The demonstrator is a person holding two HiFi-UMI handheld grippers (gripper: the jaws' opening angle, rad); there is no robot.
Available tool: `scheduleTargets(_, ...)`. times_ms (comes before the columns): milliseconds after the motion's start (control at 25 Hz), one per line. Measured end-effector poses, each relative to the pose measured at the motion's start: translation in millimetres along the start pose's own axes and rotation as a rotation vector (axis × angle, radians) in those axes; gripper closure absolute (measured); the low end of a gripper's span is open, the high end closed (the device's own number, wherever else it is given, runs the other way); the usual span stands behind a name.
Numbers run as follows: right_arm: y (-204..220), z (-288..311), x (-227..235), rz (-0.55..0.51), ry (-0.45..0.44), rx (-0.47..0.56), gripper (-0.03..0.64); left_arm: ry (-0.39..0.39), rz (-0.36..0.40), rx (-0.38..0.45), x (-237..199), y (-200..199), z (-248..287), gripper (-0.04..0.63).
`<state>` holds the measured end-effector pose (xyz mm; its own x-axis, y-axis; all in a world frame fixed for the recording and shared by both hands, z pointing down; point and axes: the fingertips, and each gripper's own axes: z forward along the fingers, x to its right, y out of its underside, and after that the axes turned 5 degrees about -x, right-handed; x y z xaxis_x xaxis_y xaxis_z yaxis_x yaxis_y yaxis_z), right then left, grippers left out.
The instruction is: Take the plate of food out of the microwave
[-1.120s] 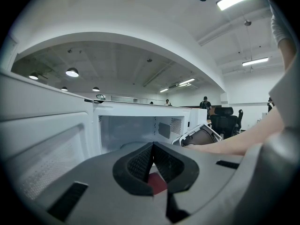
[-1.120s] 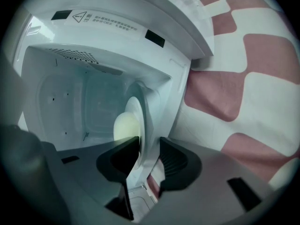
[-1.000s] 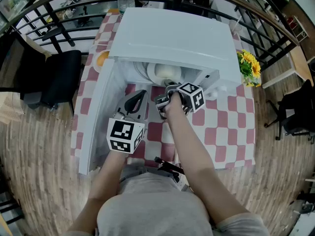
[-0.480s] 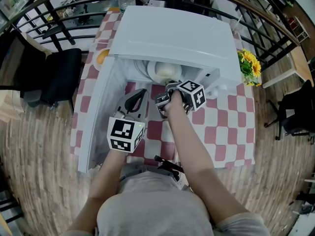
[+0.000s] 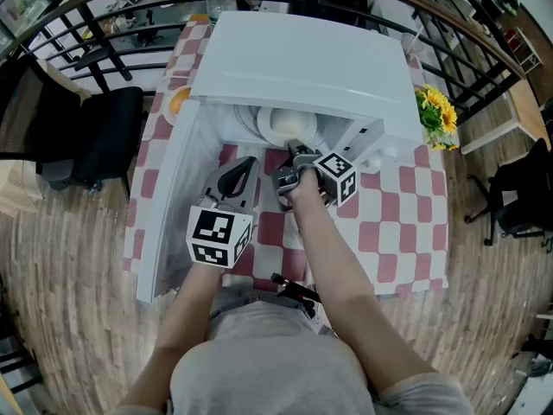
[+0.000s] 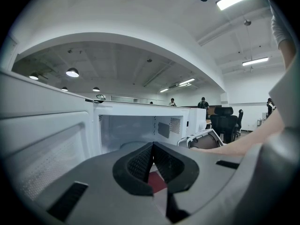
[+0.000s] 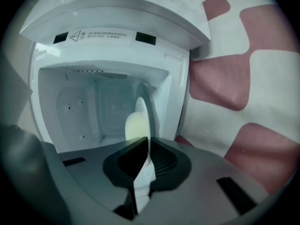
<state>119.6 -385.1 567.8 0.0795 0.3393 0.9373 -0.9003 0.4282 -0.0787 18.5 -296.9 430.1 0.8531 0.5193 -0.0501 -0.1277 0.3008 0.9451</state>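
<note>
Jaws of our right gripper (image 7: pixel 146 146) pinch the near rim of the plate (image 7: pixel 139 118), which runs edge-on straight ahead into the microwave (image 7: pixel 93 102), so we pull straight back; our left gripper (image 6: pixel 152 149) sits closed, empty.

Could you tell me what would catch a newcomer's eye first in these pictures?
The big white microwave stands open on a red-and-white checked tablecloth. The right gripper is clamped on the rim of the white plate of pale food inside; the left gripper hangs shut in front.
</note>
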Motion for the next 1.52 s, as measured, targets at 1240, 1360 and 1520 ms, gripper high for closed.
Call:
scheduleTargets(1240, 23, -60, -21, -0.135, -0.217, -0.083, 0.583, 0.009, -0.011, 0.036, 16, 1, -18, 0.592)
scheduleTargets(1360, 28, -70, -26, -0.151, -0.225, -0.092, 0.583, 0.004, -0.017, 0.049, 17, -2, -21, 0.592)
scheduleTargets(1520, 32, -85, -31, -0.160, -0.241, -0.092, 0.583, 0.000, -0.021, 0.062, 21, -4, -26, 0.592)
